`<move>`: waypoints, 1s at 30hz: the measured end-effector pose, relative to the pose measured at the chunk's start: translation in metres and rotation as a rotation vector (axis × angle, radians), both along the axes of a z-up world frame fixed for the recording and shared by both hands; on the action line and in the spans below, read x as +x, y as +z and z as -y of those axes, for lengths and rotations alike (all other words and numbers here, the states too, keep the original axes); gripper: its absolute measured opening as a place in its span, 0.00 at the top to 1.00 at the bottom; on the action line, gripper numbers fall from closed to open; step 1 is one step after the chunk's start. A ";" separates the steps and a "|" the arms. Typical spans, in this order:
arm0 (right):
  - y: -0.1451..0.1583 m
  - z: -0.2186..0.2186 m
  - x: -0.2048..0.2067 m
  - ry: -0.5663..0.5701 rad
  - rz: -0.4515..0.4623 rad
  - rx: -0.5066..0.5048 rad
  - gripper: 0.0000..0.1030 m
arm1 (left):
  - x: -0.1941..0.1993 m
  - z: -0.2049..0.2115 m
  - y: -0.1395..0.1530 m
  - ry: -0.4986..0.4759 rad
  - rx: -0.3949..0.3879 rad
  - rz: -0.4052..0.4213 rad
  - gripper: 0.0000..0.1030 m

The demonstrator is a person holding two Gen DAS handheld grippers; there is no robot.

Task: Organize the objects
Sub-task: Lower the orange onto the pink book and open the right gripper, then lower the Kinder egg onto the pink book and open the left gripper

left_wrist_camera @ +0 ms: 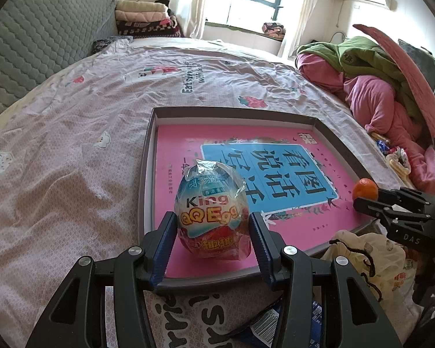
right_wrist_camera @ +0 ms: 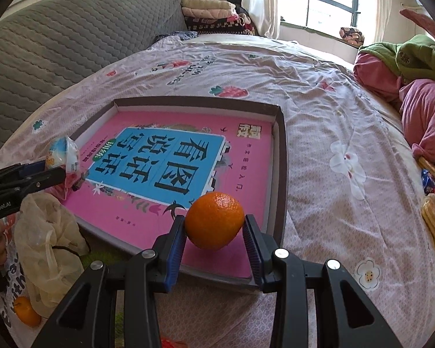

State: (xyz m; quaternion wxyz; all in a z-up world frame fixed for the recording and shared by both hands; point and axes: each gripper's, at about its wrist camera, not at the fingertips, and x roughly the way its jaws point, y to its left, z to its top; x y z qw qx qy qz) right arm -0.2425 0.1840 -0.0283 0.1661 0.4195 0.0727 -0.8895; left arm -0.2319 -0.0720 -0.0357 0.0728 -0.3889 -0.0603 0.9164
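Left gripper [left_wrist_camera: 211, 226] grips egg [left_wrist_camera: 211, 206]

A bright pink book [right_wrist_camera: 246, 156] with a blue title panel and black characters lies in a grey-rimmed tray [right_wrist_camera: 281, 156]. The bed sheet [right_wrist_camera: 319, 110] is pale pink with strawberry and flower prints. The orange [right_wrist_camera: 214, 220] is vivid orange; the wrapped egg [left_wrist_camera: 211, 211] is blue, white and red.

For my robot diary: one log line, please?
left tongs: wrapped toy egg | right tongs: round orange | over grey tray
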 end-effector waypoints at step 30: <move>0.008 -0.003 0.004 -0.014 -0.035 -0.011 0.61 | 0.001 -0.004 0.003 -0.021 0.029 -0.014 0.43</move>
